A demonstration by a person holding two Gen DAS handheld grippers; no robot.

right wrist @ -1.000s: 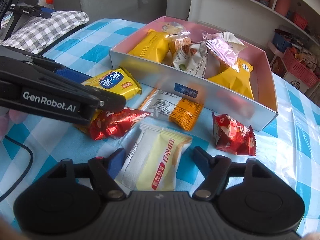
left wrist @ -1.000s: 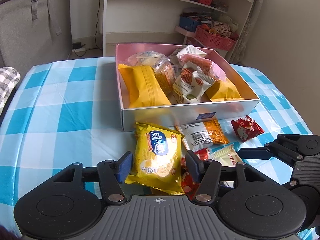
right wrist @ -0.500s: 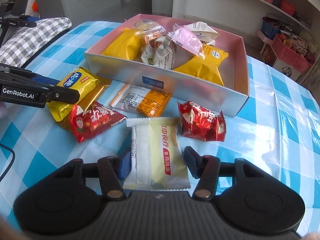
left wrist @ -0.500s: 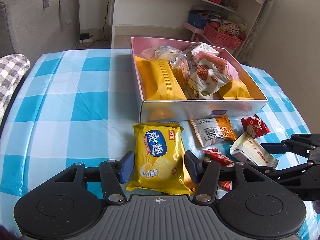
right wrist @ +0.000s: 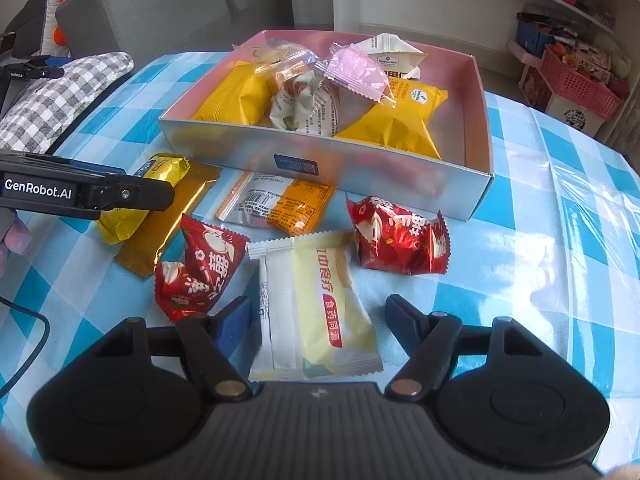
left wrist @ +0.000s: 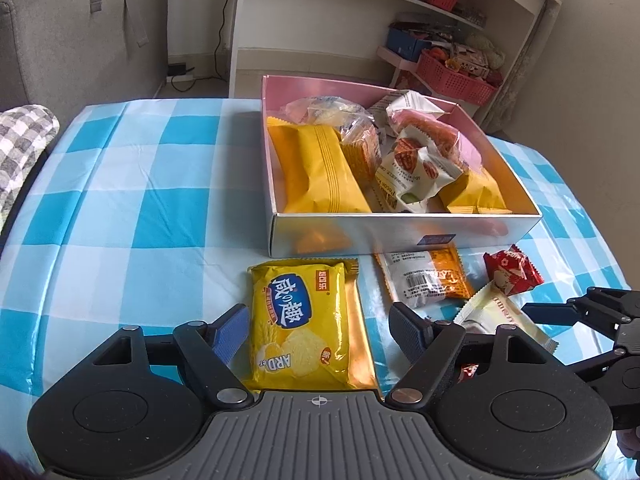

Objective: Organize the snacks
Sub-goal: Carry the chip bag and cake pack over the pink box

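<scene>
A pink-lined box holds several snack packets. Loose packets lie on the checked cloth in front of it. My left gripper is open, its fingers on either side of a yellow cracker packet that lies on a gold wrapper. My right gripper is open around a pale yellow-and-white packet. An orange-and-white packet and two red packets lie nearby. The left gripper shows in the right wrist view over the yellow packet.
A blue-and-white checked tablecloth covers the table. A grey checked cushion lies past the left edge. White shelves with a pink basket stand behind. A black cable hangs at the near left.
Both grippers have drawn back and turned a little, so their packets sit straighter between the fingers. The left gripper has moved away from the right one. No packet has been lifted.
</scene>
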